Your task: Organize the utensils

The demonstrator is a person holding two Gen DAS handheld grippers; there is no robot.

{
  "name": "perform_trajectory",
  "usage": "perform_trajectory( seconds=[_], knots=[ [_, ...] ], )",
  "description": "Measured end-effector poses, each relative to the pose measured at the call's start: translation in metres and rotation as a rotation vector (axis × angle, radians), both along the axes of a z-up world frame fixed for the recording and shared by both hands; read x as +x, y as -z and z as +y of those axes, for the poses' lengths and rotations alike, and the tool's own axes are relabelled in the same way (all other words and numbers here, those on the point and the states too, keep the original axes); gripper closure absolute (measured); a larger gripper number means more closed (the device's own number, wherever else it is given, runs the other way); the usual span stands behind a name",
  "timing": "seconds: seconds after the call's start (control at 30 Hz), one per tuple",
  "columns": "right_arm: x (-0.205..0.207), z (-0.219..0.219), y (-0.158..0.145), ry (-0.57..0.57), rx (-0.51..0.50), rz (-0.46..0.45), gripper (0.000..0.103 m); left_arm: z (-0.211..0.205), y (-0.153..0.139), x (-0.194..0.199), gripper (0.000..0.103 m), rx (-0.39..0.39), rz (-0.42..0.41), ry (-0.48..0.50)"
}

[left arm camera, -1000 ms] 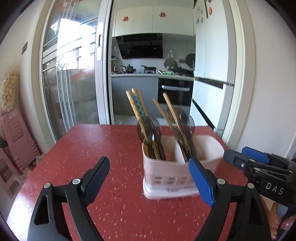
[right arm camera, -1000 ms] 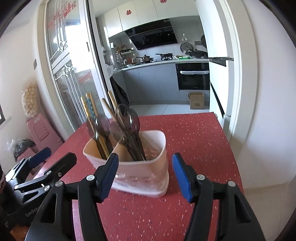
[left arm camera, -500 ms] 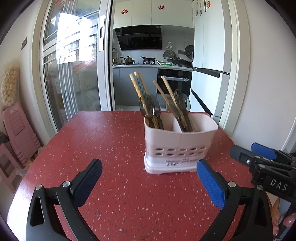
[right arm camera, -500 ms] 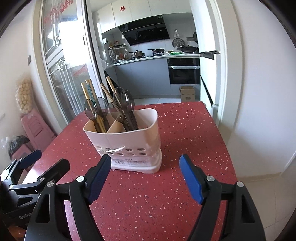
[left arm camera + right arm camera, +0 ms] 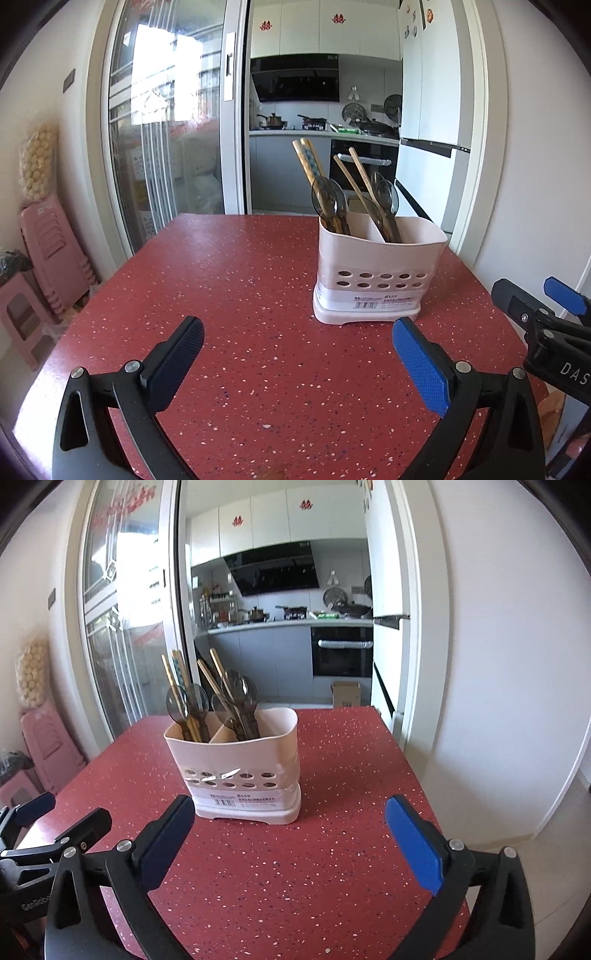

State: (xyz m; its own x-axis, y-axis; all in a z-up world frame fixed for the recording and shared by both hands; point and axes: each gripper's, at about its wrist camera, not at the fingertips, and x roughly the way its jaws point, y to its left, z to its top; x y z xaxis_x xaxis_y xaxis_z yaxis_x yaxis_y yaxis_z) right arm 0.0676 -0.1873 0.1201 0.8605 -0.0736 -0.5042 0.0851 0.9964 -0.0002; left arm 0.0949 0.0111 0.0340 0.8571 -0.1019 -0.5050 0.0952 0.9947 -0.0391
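Pink caddy [image 5: 242, 771] stands upright on my red counter [image 5: 332, 849], chopsticks [image 5: 308, 158] and spoons [image 5: 328, 197] inside. My right claw [image 5: 288, 834] is opening, nothing between; left claw [image 5: 299, 354] spread wide, empty, near it.

Bright daylight floods through the glass door [image 5: 166, 147] at left, blown out to white glare, while both sharp fisheye views bow straight lines and darken at the corners.
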Motion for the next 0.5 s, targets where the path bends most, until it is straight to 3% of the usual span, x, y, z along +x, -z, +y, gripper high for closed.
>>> perform_trajectory(
  seconds=[0.2, 0.5],
  knots=[
    [-0.008, 0.005, -0.002, -0.007, -0.019, -0.022, 0.000, 0.004, -0.008, -0.012, 0.000, 0.015, -0.096, -0.018],
    [-0.016, 0.000, 0.022, 0.026, -0.028, -0.019, 0.000, 0.005, 0.012, -0.008, 0.000, 0.004, -0.069, -0.038]
  ],
)
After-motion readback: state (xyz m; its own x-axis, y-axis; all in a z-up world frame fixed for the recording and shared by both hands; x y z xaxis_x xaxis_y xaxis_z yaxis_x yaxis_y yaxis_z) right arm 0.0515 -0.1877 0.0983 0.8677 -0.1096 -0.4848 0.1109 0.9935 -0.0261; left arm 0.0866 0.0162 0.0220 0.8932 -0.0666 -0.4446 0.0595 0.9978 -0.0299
